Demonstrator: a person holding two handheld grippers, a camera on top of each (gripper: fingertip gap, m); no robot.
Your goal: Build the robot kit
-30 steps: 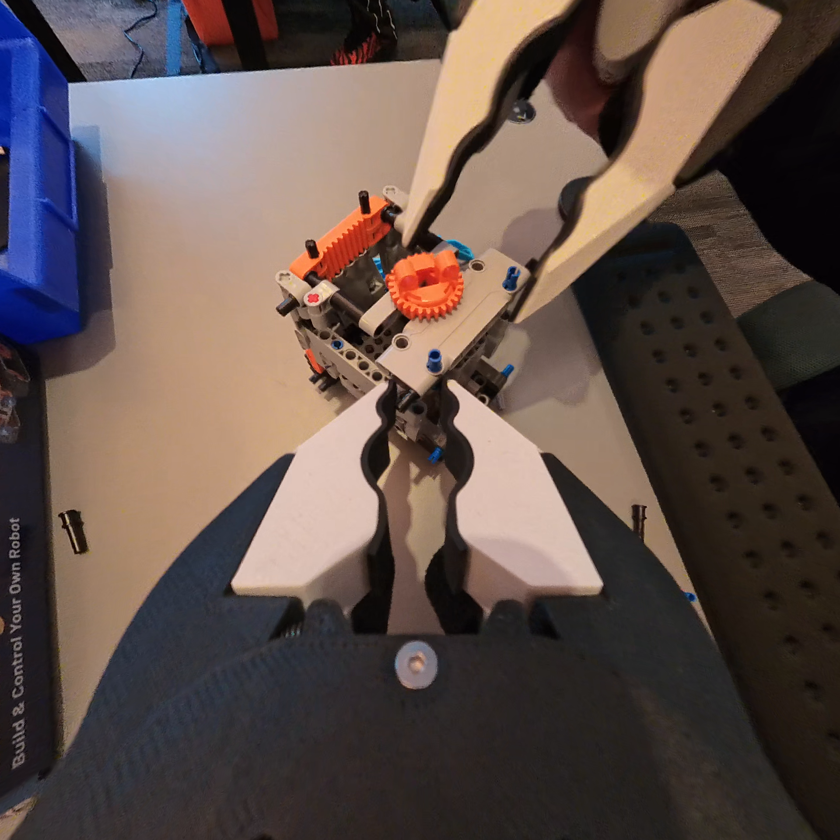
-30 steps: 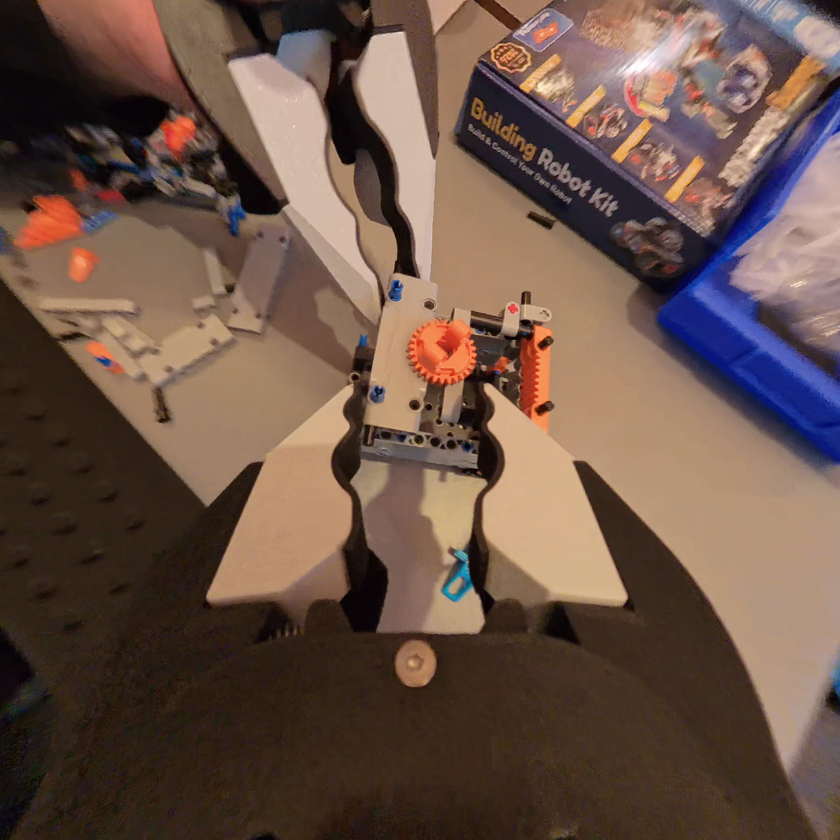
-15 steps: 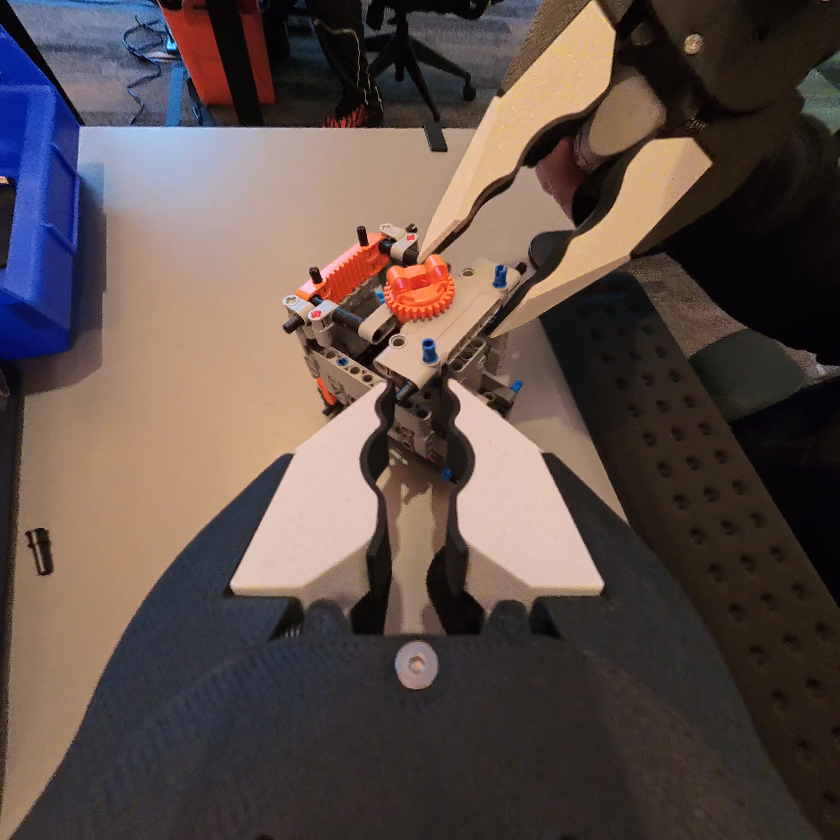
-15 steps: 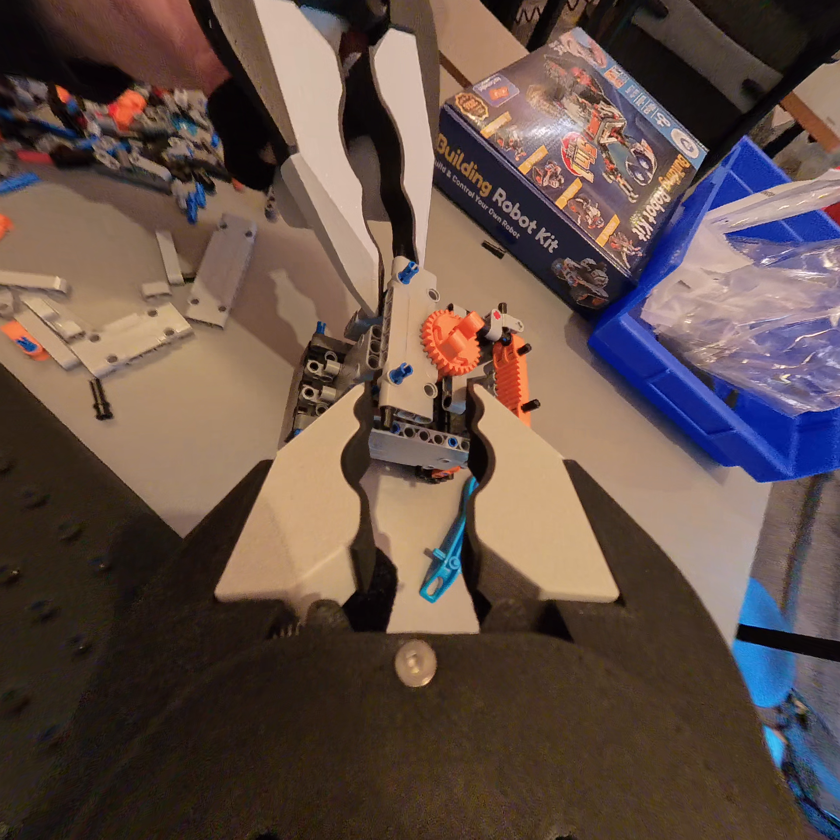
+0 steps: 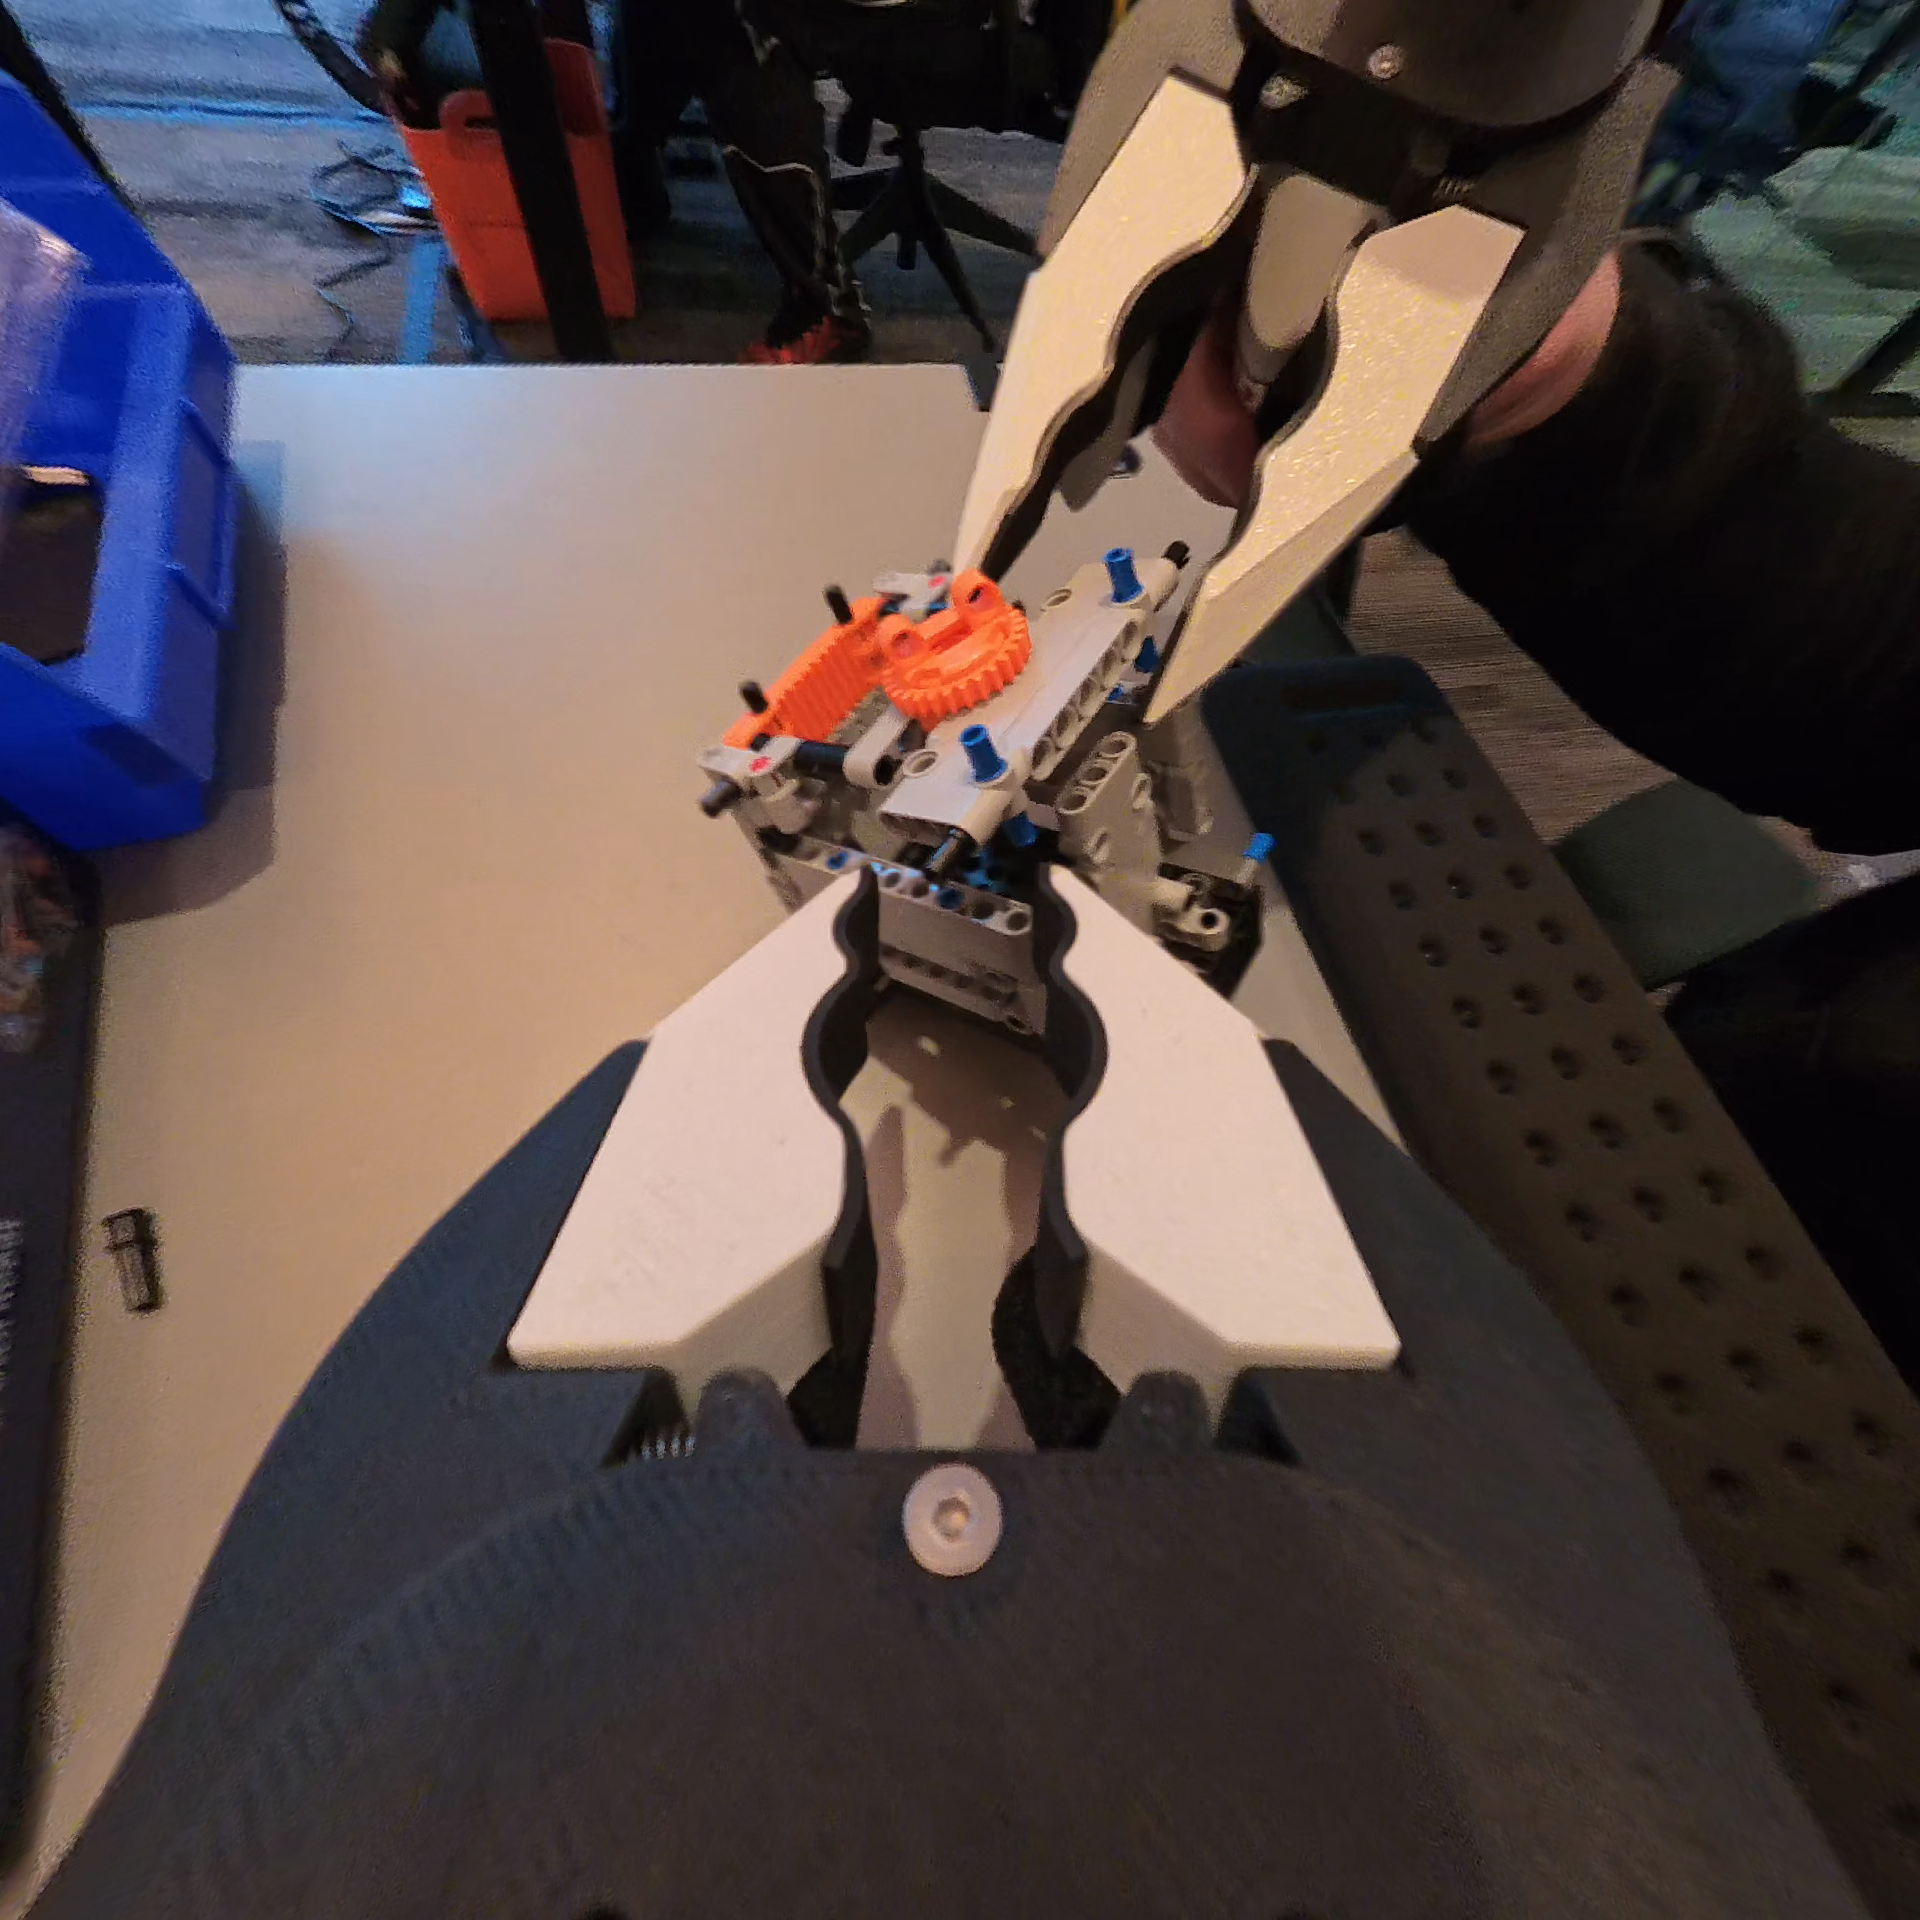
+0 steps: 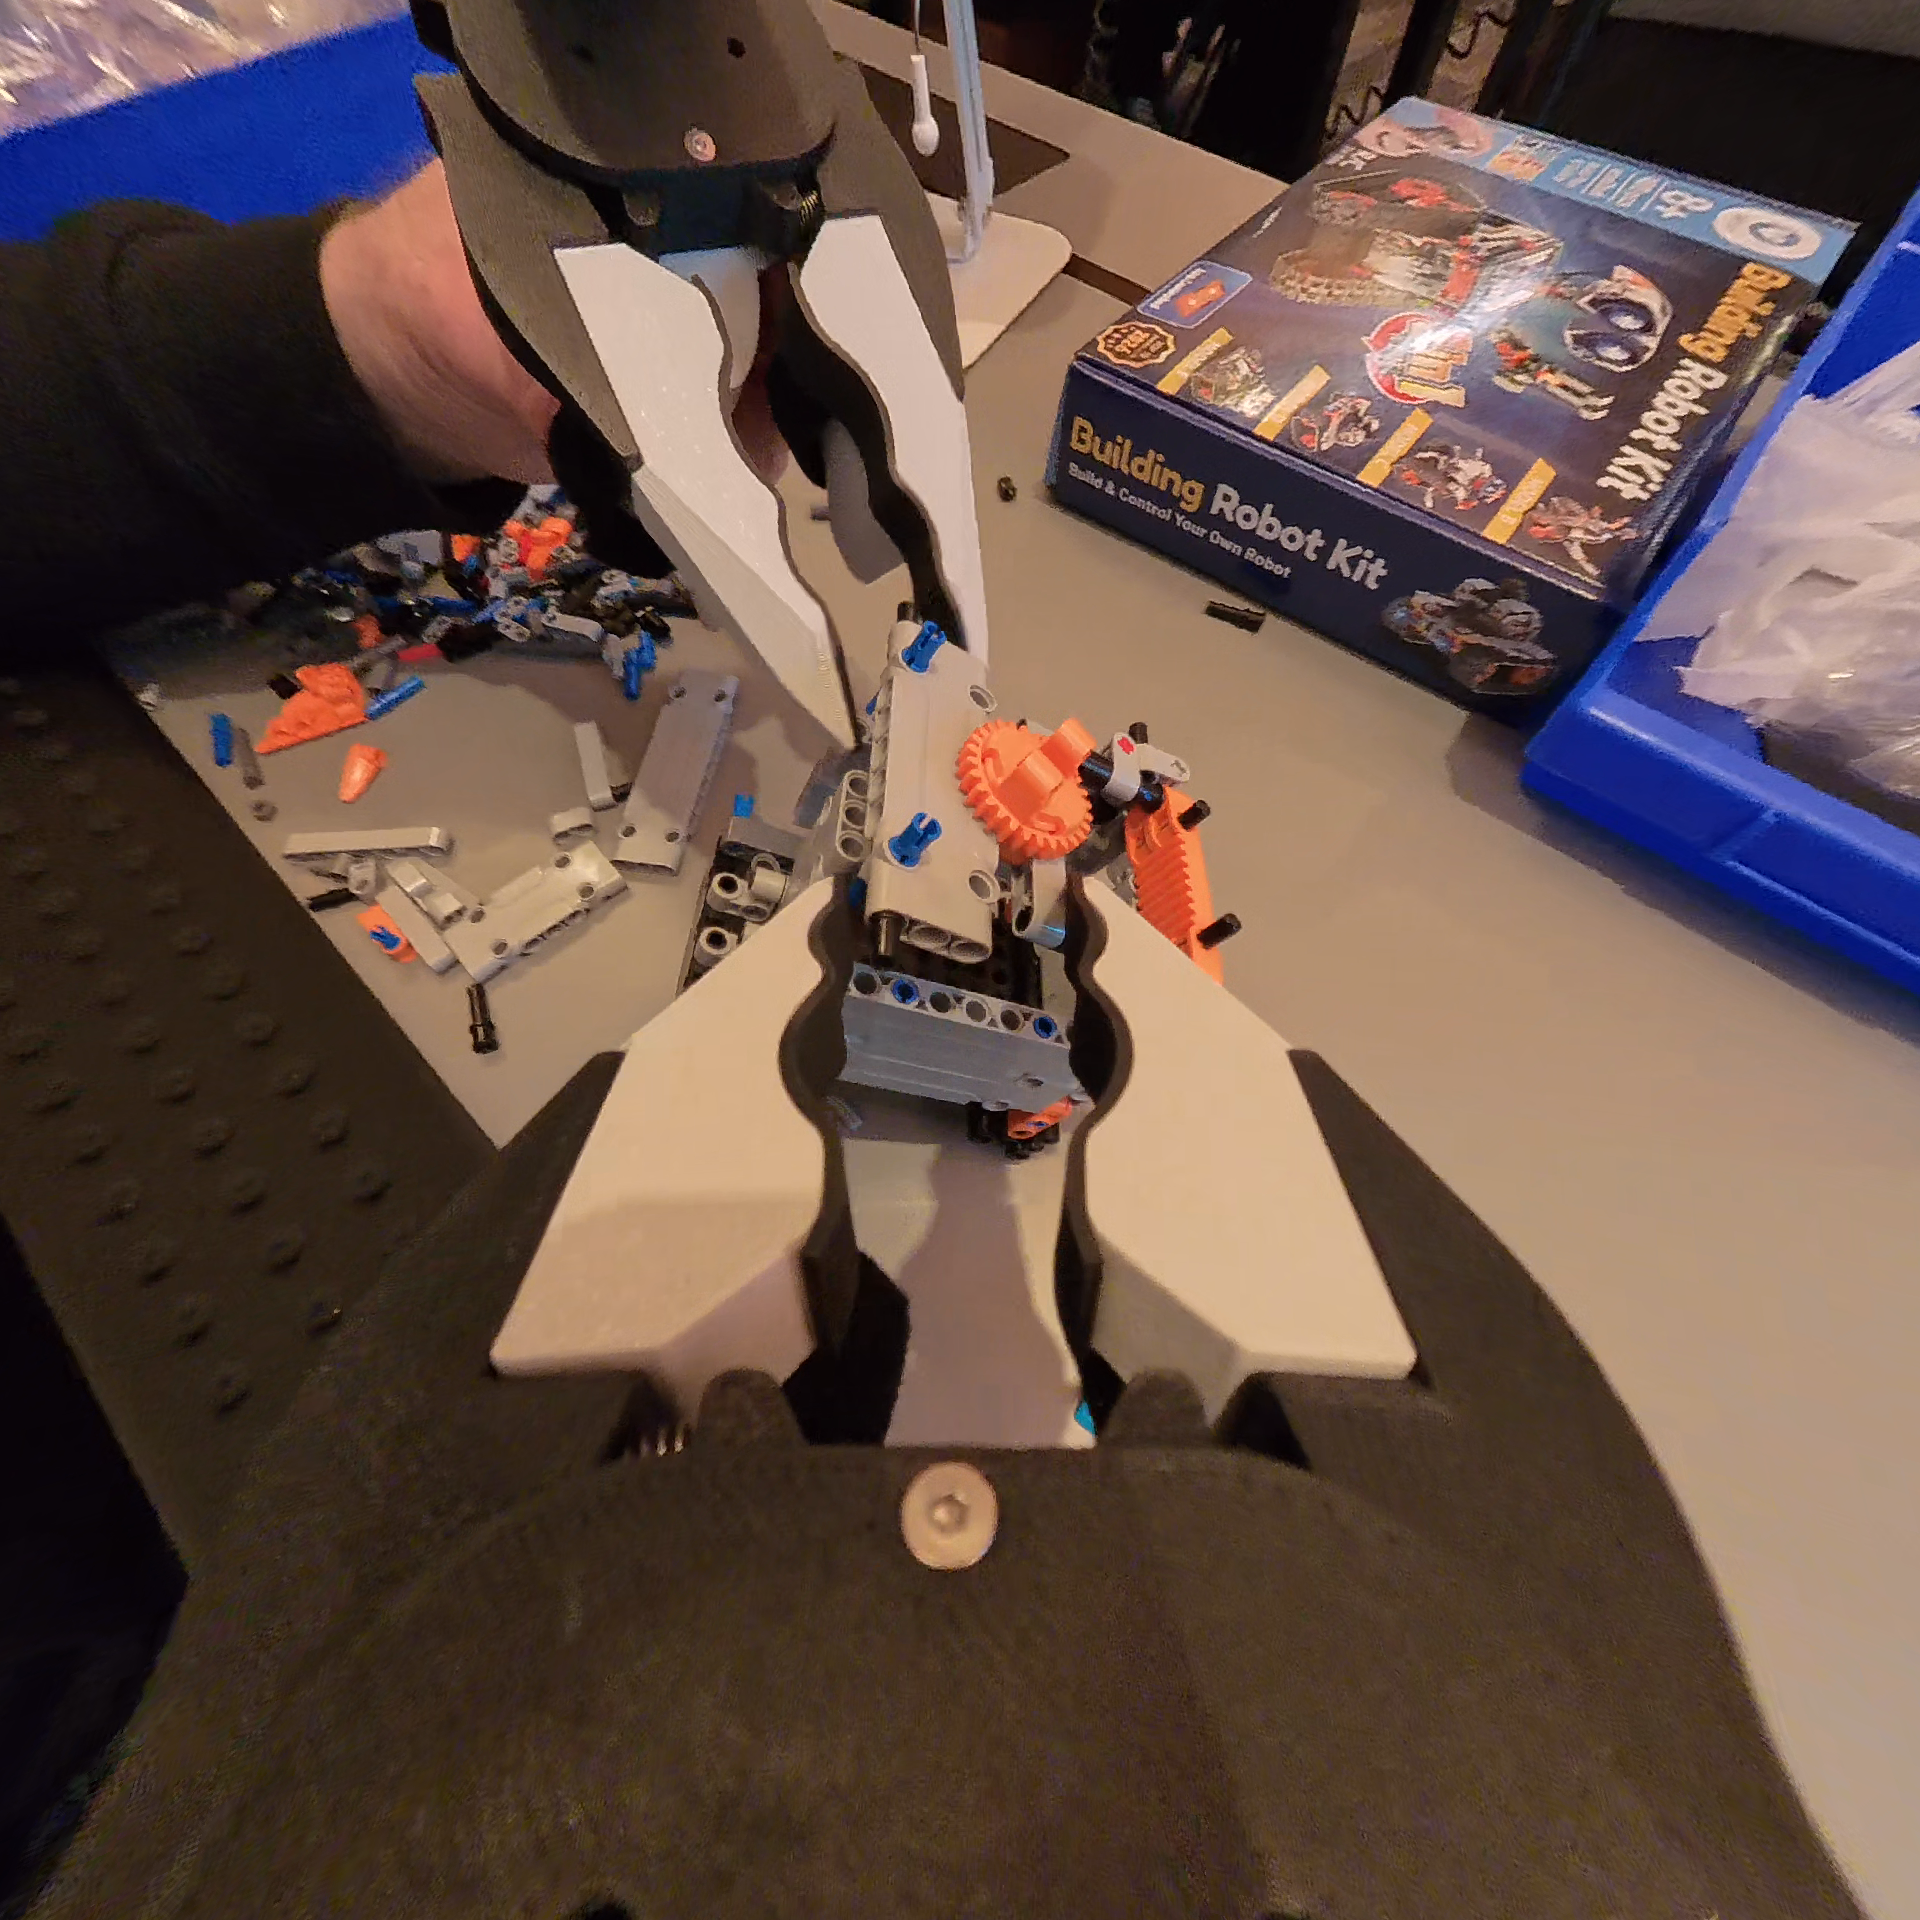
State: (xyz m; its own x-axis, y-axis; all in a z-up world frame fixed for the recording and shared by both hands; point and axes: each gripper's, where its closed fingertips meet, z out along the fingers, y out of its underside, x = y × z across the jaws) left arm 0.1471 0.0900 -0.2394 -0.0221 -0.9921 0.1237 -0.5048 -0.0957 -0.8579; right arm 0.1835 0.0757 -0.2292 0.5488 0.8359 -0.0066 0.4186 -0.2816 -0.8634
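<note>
1. Left gripper (image 5: 954, 883) clamps the near end of the brick model (image 5: 940, 769); both fingertips press its grey beam block from either side.
2. Right gripper (image 6: 951, 940) also grips the brick model (image 6: 966, 925), from the opposite end, with its fingers tight on a grey holed beam at the base.
3. In the left wrist view the right gripper (image 5: 1081, 634) comes in from 1 o'clock, its white tips straddling the model's far end.
4. In the right wrist view the left gripper (image 6: 909, 675) comes down from 11 o'clock, its tips on the model's far end by a blue pin.
5. The model is held tilted between the two grippers over the grey table (image 5: 468, 644); cannot tell whether its base touches the table.
6. Orange gear (image 5: 961, 665) sits on top of the model; orange toothed rack (image 5: 805, 681) is just beside it at 9 o'clock in the left view.
7. Blue bin (image 5: 114, 582) is at 9–10 o'clock in the left view, at the table edge.
8. Small black pin (image 5: 133, 1257) lies alone on the table at 8 o'clock.
9. Right view: loose parts pile (image 6: 468, 727) at 9–10 o'clock, grey, orange, blue and black pieces.
10. Dark blue kit box (image 6: 1455, 395) at 1–2 o'clock; blue bin (image 6: 1745, 727) with clear plastic bags at 3 o'clock.
11. Black perforated mat (image 5: 1558, 1091) runs along the table edge at 3–4 o'clock in the left view.
</note>
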